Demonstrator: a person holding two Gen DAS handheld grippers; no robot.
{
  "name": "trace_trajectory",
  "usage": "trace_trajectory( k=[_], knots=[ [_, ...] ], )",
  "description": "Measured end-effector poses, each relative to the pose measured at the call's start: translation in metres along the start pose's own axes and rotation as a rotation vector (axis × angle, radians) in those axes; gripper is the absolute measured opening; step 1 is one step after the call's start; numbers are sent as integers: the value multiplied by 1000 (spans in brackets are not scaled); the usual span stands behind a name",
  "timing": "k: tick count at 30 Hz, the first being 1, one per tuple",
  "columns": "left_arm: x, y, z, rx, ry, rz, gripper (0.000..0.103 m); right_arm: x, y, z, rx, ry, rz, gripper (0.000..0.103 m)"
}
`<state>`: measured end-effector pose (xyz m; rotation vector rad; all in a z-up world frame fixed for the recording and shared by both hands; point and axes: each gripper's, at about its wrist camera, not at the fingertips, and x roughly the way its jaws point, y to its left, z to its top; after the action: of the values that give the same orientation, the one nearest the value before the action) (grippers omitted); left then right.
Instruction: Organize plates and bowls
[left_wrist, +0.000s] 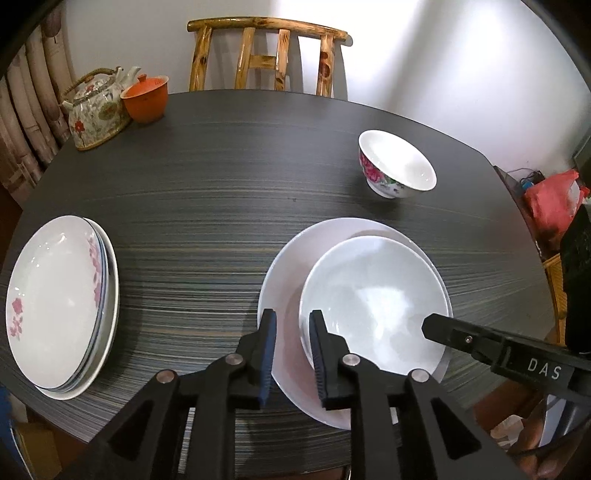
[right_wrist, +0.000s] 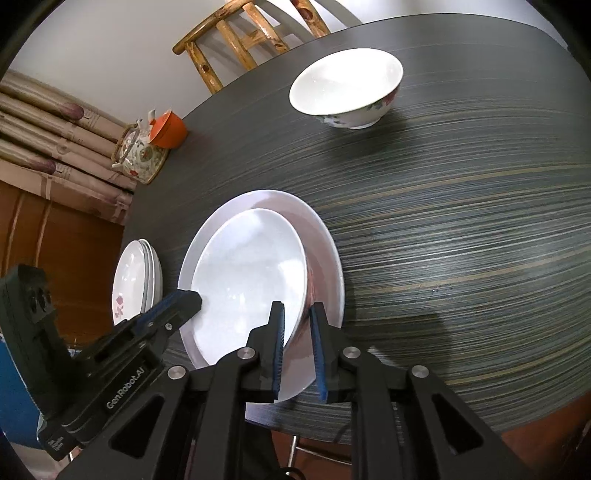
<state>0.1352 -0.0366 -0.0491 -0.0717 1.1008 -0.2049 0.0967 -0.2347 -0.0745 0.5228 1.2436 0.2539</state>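
Setting: dark striped round counter (left_wrist: 258, 177) against a pale wall, a bamboo chair (left_wrist: 266, 55) behind it.
Far left: floral teapot (left_wrist: 98, 110) and orange lidded cup (left_wrist: 144, 96) are seen at the back edge.
Left stack: shallow white plates with pink flowers (left_wrist: 55, 306), piled, well apart from both claws.
Left claw (left_wrist: 293, 354): part-closed astride the left rim of the plain white shallow bowl (left_wrist: 373, 306); contact cannot be told.
Large white plate (left_wrist: 288, 266): beneath that bowl.
Right claw (right_wrist: 298, 350): narrowed astride the bowl's right rim.
Flowered bowl (left_wrist: 397, 164): upright, beyond, nearer the right claw.
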Motion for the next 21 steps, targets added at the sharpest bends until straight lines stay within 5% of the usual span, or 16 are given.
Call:
trace_trajectory(
  k=[21],
  knots=[
    [-11, -7, -2, 45, -23, 62, 24, -23, -8, -8, 1, -75, 33, 16]
  ],
)
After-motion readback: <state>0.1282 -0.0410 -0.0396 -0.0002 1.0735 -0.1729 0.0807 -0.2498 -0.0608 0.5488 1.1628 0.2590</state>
